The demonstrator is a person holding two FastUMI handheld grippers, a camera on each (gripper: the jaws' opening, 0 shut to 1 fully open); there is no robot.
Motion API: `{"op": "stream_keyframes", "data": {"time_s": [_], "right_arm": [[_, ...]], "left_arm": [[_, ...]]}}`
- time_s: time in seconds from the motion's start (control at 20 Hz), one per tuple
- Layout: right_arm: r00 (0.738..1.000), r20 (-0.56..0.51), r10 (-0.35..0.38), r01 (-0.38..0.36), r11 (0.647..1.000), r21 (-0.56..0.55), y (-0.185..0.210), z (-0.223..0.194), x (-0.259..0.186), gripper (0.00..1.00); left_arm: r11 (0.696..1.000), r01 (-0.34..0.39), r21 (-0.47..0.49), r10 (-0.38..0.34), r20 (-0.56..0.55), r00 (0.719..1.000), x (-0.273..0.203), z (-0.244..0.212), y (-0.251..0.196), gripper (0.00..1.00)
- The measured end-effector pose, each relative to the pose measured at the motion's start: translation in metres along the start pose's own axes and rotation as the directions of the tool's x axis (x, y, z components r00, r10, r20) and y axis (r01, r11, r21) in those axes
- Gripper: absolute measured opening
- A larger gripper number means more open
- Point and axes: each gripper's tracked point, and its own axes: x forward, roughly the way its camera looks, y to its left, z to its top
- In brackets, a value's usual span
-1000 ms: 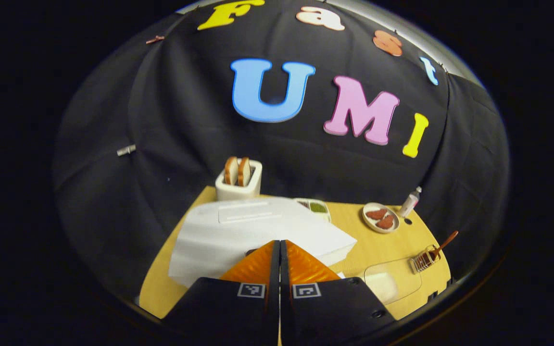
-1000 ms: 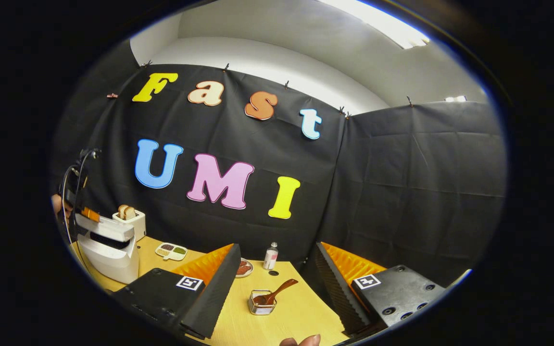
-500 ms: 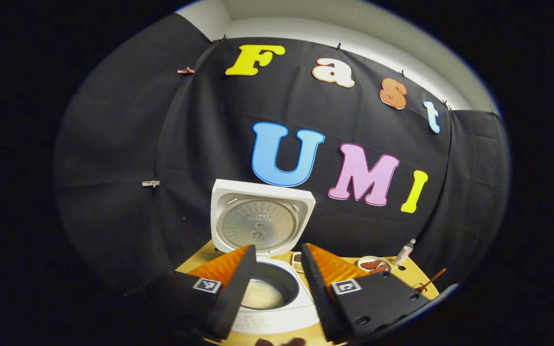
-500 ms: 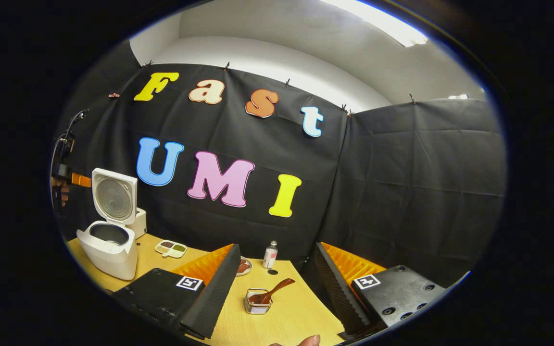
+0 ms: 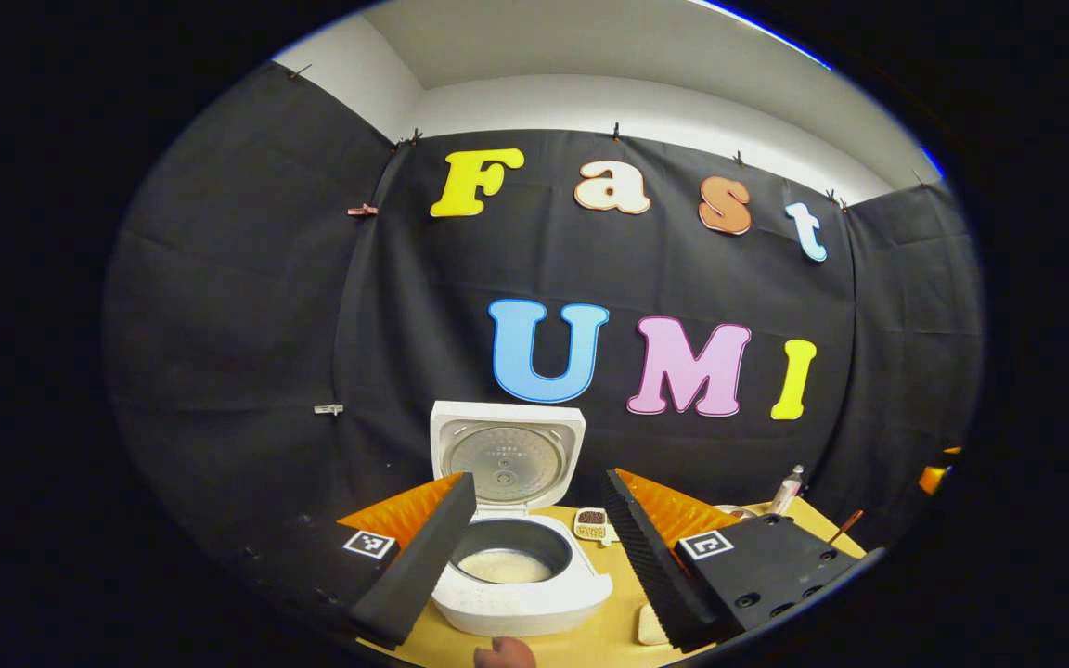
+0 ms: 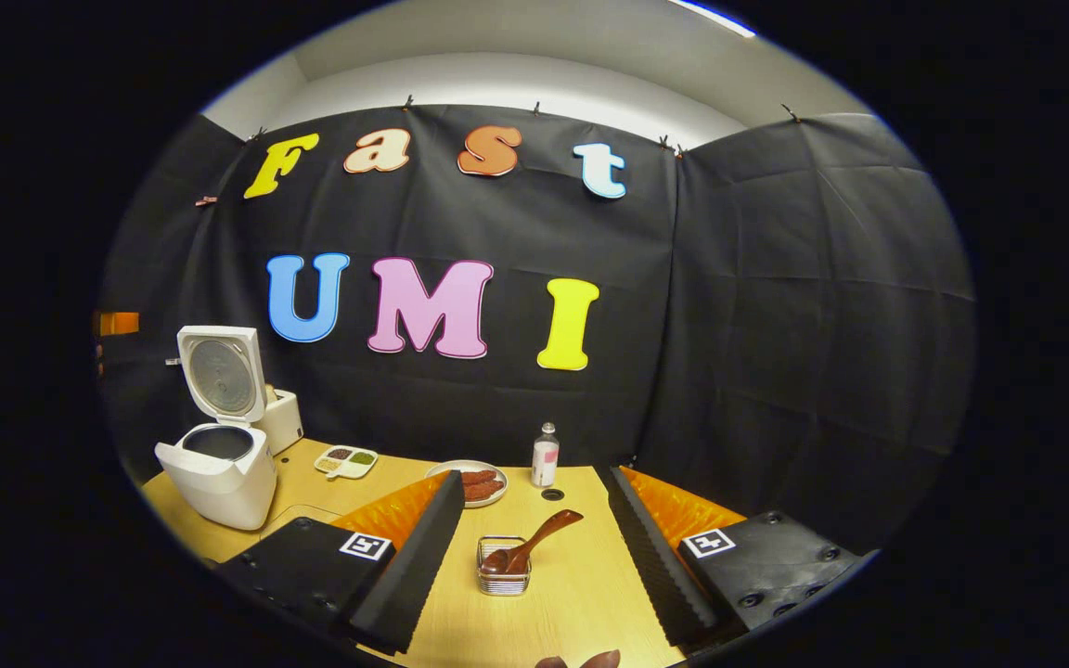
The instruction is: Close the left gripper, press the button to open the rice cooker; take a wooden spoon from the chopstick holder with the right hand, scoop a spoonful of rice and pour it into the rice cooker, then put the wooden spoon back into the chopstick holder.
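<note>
The white rice cooker (image 5: 521, 594) (image 6: 216, 473) stands with its lid (image 5: 508, 456) swung up, and white rice lies in its dark pot (image 5: 505, 564). My left gripper (image 5: 539, 557) hangs open in front of it, clear of the cooker. In the right gripper view the wooden spoon (image 6: 525, 551) leans in the wire chopstick holder (image 6: 503, 577) on the wooden table (image 6: 553, 612). My right gripper (image 6: 530, 557) is open, with the holder and spoon between and beyond its fingers, not touched.
A divided dish of grains (image 6: 346, 460), a plate of red-brown food (image 6: 473, 482) and a small bottle (image 6: 545, 456) stand near the back of the table. A white toaster (image 6: 279, 419) sits behind the cooker. A pale container (image 5: 650, 626) lies at the cooker's right.
The rice cooker's lid popped from shut to fully up. My left gripper went from shut to open and drew back and up. The right gripper tilted slightly toward the holder.
</note>
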Motion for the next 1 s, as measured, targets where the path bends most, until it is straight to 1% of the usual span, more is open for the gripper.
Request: {"op": "stream_keyframes", "data": {"time_s": [0.1, 0.2, 0.3, 0.45, 0.6, 0.75, 0.8, 0.9, 1.0], "right_arm": [[0.999, -0.034, 0.024, -0.024, 1.0, 0.006, -0.008, -0.02, 0.015, 0.98], [0.994, -0.087, 0.069, -0.067, 0.997, 0.027, -0.01, -0.046, 0.03, 0.98], [0.984, -0.147, 0.102, -0.094, 0.994, 0.061, -0.012, -0.074, 0.044, 0.98], [0.962, -0.237, 0.138, -0.109, 0.985, 0.131, -0.012, -0.118, 0.066, 0.98], [0.935, -0.3, 0.189, -0.13, 0.97, 0.206, -0.004, -0.155, 0.093, 0.98], [0.913, -0.346, 0.216, -0.133, 0.959, 0.25, 0.0, -0.185, 0.127, 0.96], [0.905, -0.362, 0.223, -0.131, 0.956, 0.261, 0.001, -0.195, 0.138, 0.95], [0.886, -0.392, 0.248, -0.134, 0.946, 0.295, 0.007, -0.212, 0.154, 0.89], [0.872, -0.417, 0.256, -0.128, 0.942, 0.312, 0.012, -0.223, 0.164, 0.83]], "left_arm": [[1.0, -0.003, 0.021, 0.003, 0.012, 1.0, -0.018, 0.004, -0.012, 0.95], [0.999, -0.006, 0.039, 0.006, 0.016, 1.0, -0.033, 0.005, -0.026, 0.95], [1.0, -0.003, 0.028, 0.003, -0.002, 1.0, -0.05, 0.001, -0.042, 0.95], [1.0, -0.005, 0.024, 0.006, -0.033, 0.999, -0.069, -0.007, -0.058, 0.95], [0.999, -0.027, 0.044, 0.029, -0.051, 0.998, -0.079, -0.011, -0.068, 0.95], [0.996, -0.059, 0.066, 0.063, -0.063, 0.996, -0.084, -0.012, -0.073, 0.95], [0.995, -0.07, 0.071, 0.075, -0.069, 0.995, -0.086, -0.013, -0.074, 0.95], [0.993, -0.092, 0.075, 0.097, -0.074, 0.992, -0.089, -0.014, -0.076, 0.95], [0.99, -0.118, 0.075, 0.124, -0.081, 0.989, -0.092, -0.016, -0.075, 0.95]]}}
